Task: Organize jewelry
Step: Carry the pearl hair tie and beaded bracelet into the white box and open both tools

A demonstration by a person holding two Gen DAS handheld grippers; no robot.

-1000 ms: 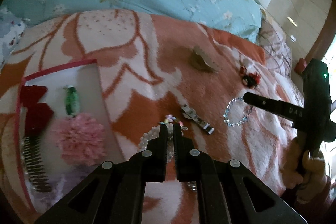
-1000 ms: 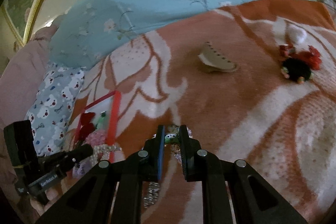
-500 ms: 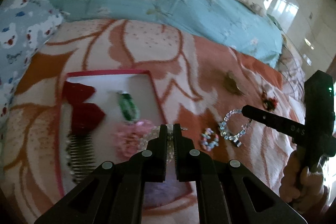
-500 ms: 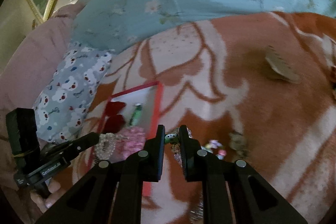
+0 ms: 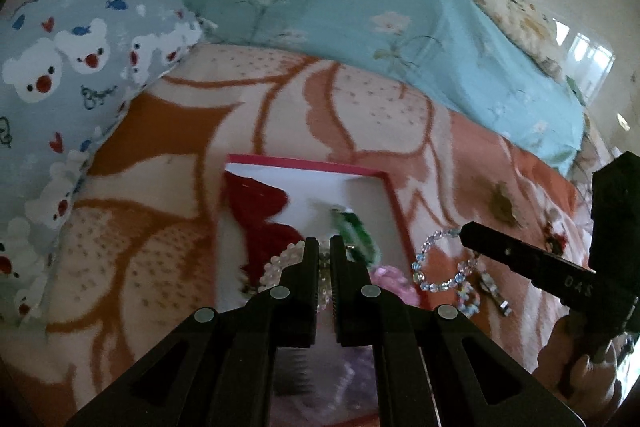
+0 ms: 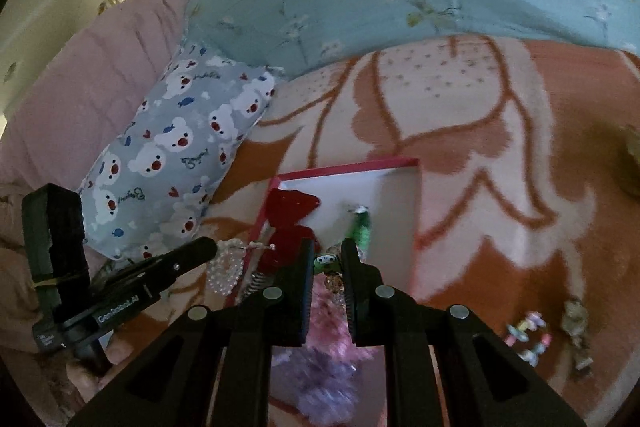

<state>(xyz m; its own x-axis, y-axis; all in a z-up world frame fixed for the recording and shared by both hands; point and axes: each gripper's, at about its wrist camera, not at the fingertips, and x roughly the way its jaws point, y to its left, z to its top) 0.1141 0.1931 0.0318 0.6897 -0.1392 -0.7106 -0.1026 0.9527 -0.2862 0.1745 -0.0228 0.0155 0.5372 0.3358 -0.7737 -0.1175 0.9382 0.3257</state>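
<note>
The left gripper (image 5: pixel 324 247) is pinching a pearl bracelet (image 5: pixel 280 263) between jaws drawn almost together, and the white beads are hanging in a loop off its tips over the red-rimmed box (image 5: pixel 304 163), as the right wrist view also shows (image 6: pixel 226 269). The right gripper (image 6: pixel 327 255) is clamping a crystal bead bracelet (image 5: pixel 440 263) with a narrow gap between its pads; a small green charm with a cartoon face (image 6: pixel 328 263) is sitting squeezed between the jaws, and the clear, bluish beads are dangling just beside the box's right rim. The box is lying on an orange and cream blanket (image 5: pixel 160 227) and is holding a dark red bow (image 6: pixel 292 219), a green hair clip (image 6: pixel 360 227), a pink fluffy flower (image 6: pixel 324 311), a lilac fluffy piece (image 6: pixel 320 383) and the teeth of a comb (image 5: pixel 294 375). On the blanket to the right of the box a pastel bead bracelet (image 6: pixel 528 339), a metal clip (image 6: pixel 576 327), a tan claw clip (image 5: pixel 502 205) and a small red and black ornament (image 5: pixel 556 237) are lying well apart from each other. The side of the right gripper is reading "04S" in pale characters; the left gripper's side is carrying a white label that seems to begin "Gen", the rest too blurred to read. A grey pillow with white bears (image 6: pixel 180 163) is carrying cursive script that cannot be made out.
</note>
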